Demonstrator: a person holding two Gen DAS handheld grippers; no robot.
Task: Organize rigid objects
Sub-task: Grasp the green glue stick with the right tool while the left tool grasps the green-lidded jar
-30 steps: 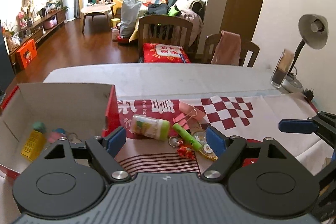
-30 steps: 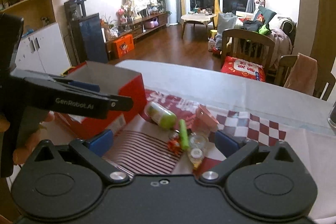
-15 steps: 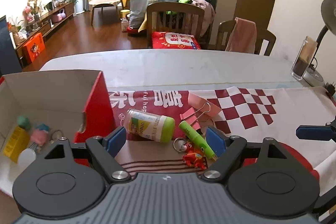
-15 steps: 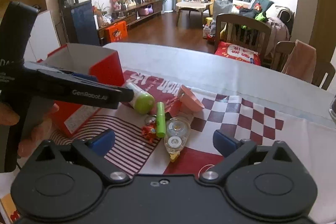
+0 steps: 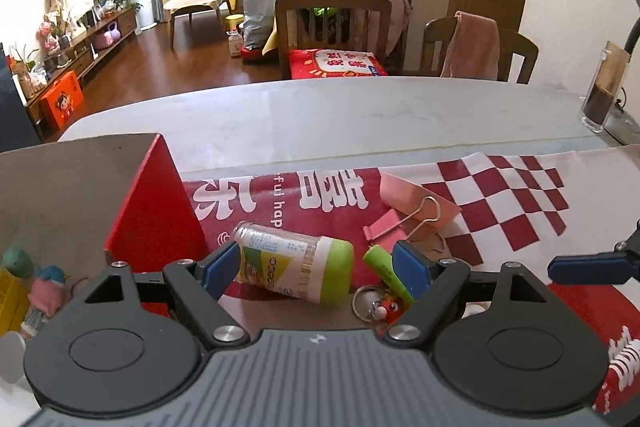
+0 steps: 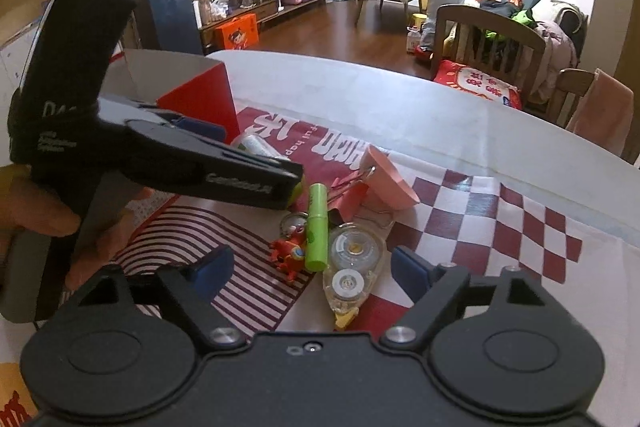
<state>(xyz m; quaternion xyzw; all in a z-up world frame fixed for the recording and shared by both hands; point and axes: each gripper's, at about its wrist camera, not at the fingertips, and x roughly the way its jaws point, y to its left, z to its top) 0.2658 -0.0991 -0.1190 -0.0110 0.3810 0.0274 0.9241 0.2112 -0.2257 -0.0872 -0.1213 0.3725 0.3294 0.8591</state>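
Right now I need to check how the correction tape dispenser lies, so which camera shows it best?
The right wrist view: the clear correction tape dispenser lies whole on the cloth, both reels visible, beside the green tube. In the left wrist view, the gripper body hides nearly all of it.

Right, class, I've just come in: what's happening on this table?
A person holds a gripper in each hand over small items scattered on a red-and-white cloth. The left gripper has open jaws around a green-capped bottle beside a red box. The right gripper is closing its jaws above a correction tape dispenser, not yet gripping.
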